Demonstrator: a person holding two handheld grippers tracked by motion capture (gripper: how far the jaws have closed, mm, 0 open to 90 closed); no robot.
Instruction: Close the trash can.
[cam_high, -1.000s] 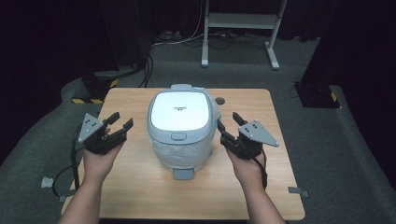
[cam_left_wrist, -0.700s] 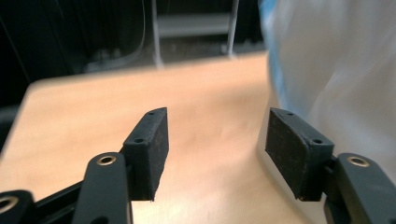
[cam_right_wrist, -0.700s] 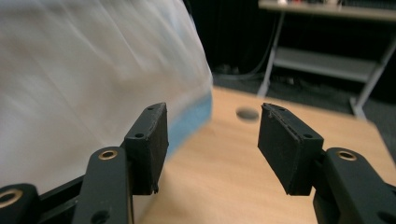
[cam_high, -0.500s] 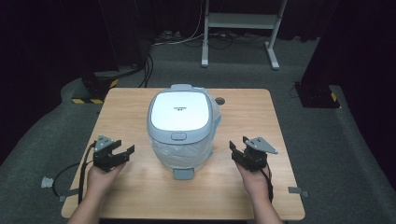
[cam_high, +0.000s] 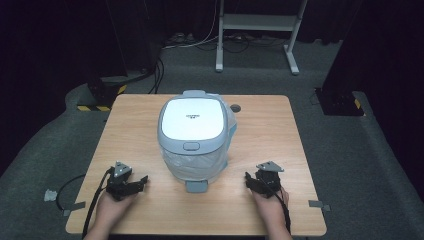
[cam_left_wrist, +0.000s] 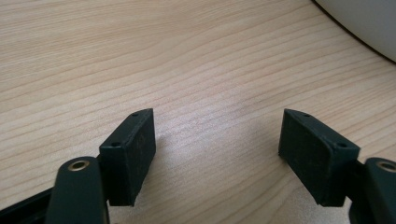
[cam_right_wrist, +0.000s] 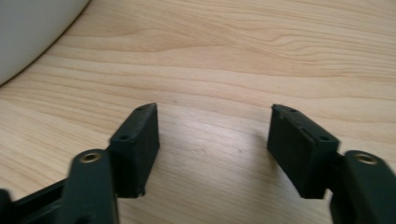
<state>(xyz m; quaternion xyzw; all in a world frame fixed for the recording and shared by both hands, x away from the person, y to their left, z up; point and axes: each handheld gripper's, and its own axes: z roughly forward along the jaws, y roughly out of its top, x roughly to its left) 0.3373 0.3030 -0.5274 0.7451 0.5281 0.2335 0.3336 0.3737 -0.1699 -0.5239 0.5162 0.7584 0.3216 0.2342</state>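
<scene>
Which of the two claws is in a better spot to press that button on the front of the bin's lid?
Neither clearly, perhaps the left. Both claws, left claw and right claw, rest open on the table, flanking the bin. The lid button sits slightly left of midway between them.

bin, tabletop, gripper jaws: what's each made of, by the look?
Bin: likely moulded plastic, smooth, white lid in a grey-blue shell; a thin clear liner, probably plastic film, crinkles below the lid.
Tabletop: light wood or wood-look laminate, matte, with grain lines; can't tell which.
Left gripper and right gripper pads: black, matte, probably plastic or rubber.
</scene>
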